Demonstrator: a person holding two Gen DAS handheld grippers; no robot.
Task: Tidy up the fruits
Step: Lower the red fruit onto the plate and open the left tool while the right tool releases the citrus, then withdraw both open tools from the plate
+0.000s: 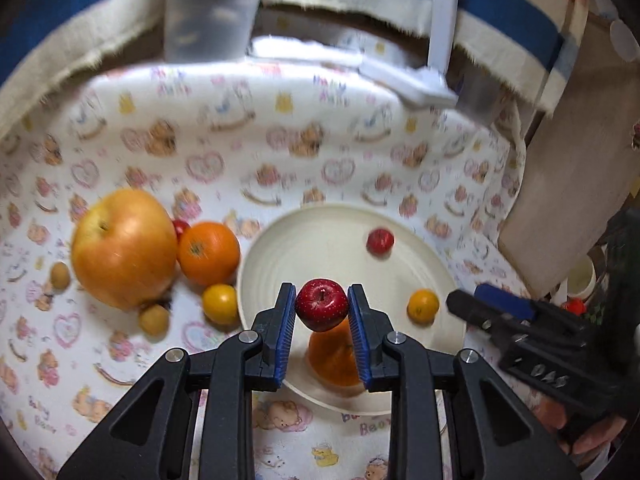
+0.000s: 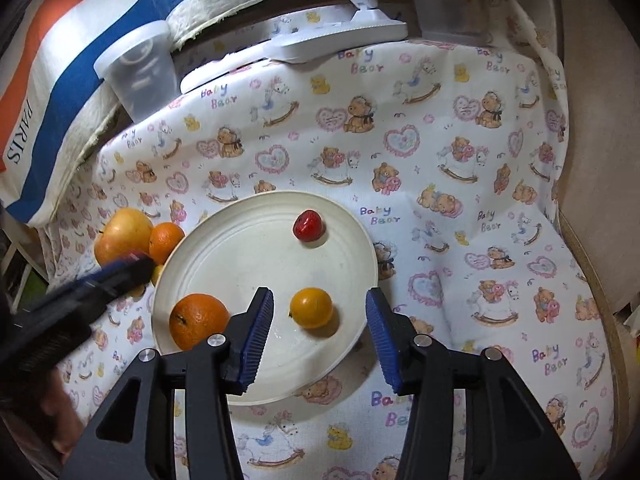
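My left gripper (image 1: 321, 306) is shut on a small red apple (image 1: 321, 304) and holds it above the cream plate (image 1: 320, 236). On the plate lie an orange (image 2: 198, 320), a small yellow-orange citrus (image 2: 311, 307) and a red strawberry (image 2: 308, 225). My right gripper (image 2: 320, 320) is open and empty, low over the plate's near edge, its jaws either side of the small citrus. Left of the plate lie a big yellow-orange apple (image 1: 124, 248), an orange (image 1: 208, 252), a small yellow citrus (image 1: 220, 303) and two small brown fruits (image 1: 154, 319).
The teddy-bear tablecloth (image 2: 460, 200) covers the table. A clear plastic cup (image 2: 138, 70) and a white stand base (image 2: 340, 36) sit at the back. A striped fabric bag (image 2: 60, 92) lies at the back left. A wooden board (image 1: 568, 200) leans at the right.
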